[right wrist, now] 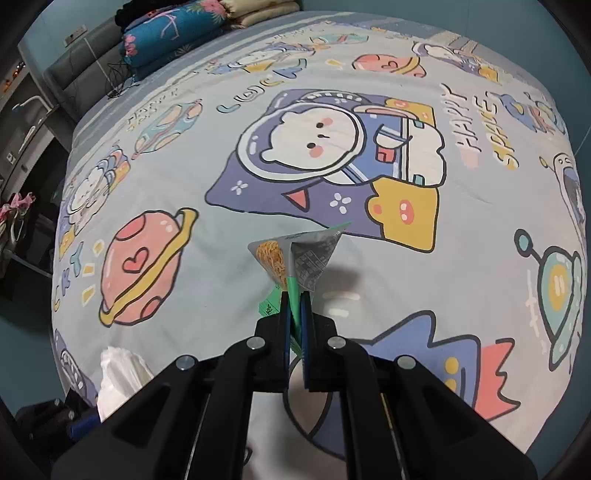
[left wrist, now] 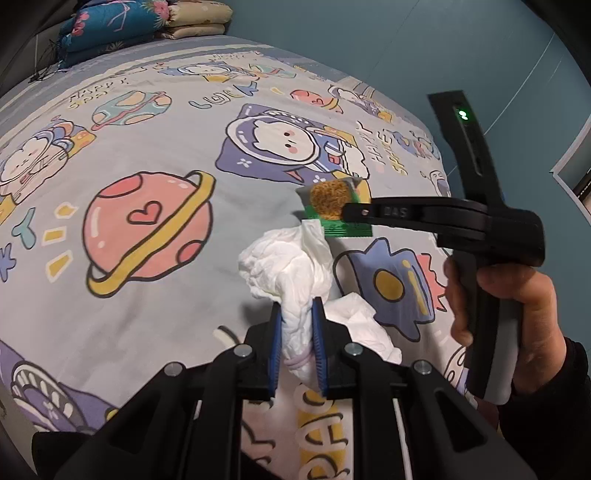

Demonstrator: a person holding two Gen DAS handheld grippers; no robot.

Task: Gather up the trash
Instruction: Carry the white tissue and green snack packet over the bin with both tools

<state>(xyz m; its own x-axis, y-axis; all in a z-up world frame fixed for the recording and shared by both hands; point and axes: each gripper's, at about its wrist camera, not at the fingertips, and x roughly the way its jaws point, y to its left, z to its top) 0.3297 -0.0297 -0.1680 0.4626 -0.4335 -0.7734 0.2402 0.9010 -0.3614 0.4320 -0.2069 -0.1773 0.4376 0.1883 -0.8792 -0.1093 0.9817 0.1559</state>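
Nearest the left wrist camera, the left tongs (left wrist: 297, 314) pinch a crumpled white tissue (left wrist: 284, 273) between their blue pads (left wrist: 276, 332); the wad bulges out beyond the tips, and its tail runs back down between the fingers. A second white tissue (left wrist: 364, 325) lies on the bed (left wrist: 147, 166) just right of those tongs, beside a blue star-shaped print. In the same view the right tongs (left wrist: 349, 213) reach in from the right, gripped by a hand (left wrist: 509, 295) in a dark sleeve, and are pressed together on a green wrapper (left wrist: 332, 206) printed with a round noodle picture; the wrapper sits just above the held tissue, close to its upper edge, though whether they touch cannot be told. From the right wrist camera the right tongs (right wrist: 294, 299) are seen pinching that wrapper (right wrist: 291, 258) by its green edge, the rest of it fanning upward in a folded, tent-like shape over the sheet. The tissue (right wrist: 118, 373) shows at the lower left of this view. Folded quilts (right wrist: 173, 29) are stacked at the far end of the bed (right wrist: 221, 184).
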